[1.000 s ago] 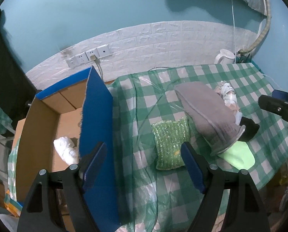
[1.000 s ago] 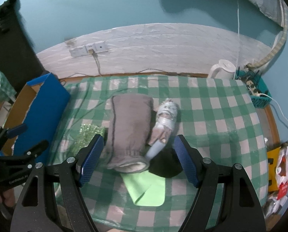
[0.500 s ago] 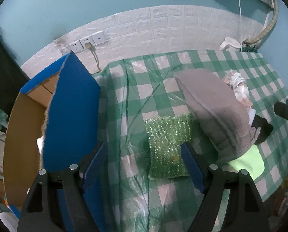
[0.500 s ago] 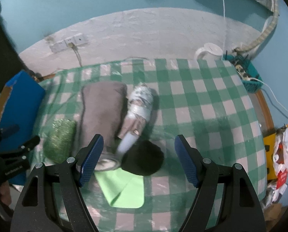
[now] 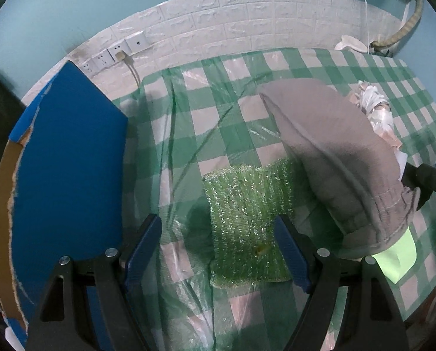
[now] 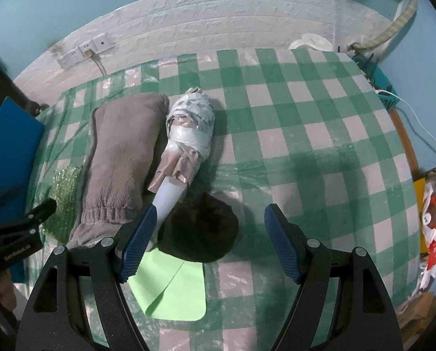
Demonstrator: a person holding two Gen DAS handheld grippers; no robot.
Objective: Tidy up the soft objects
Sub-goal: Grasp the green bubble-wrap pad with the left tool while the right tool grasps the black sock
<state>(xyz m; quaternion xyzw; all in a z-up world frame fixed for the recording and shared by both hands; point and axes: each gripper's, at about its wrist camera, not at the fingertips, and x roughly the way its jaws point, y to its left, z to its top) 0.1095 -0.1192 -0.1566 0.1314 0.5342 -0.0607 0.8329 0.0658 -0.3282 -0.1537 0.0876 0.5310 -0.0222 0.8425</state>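
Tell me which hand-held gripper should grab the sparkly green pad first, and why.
Left. The left hand-held gripper is open with the sparkly green pad lying between its fingers, close ahead. The right hand-held gripper is open over the black cloth, with the grey pillow between it and the pad.

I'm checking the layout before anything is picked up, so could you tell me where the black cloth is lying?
In the right wrist view, the black cloth lies on the checked tablecloth between the open right gripper's fingers, overlapping the light green sheet.
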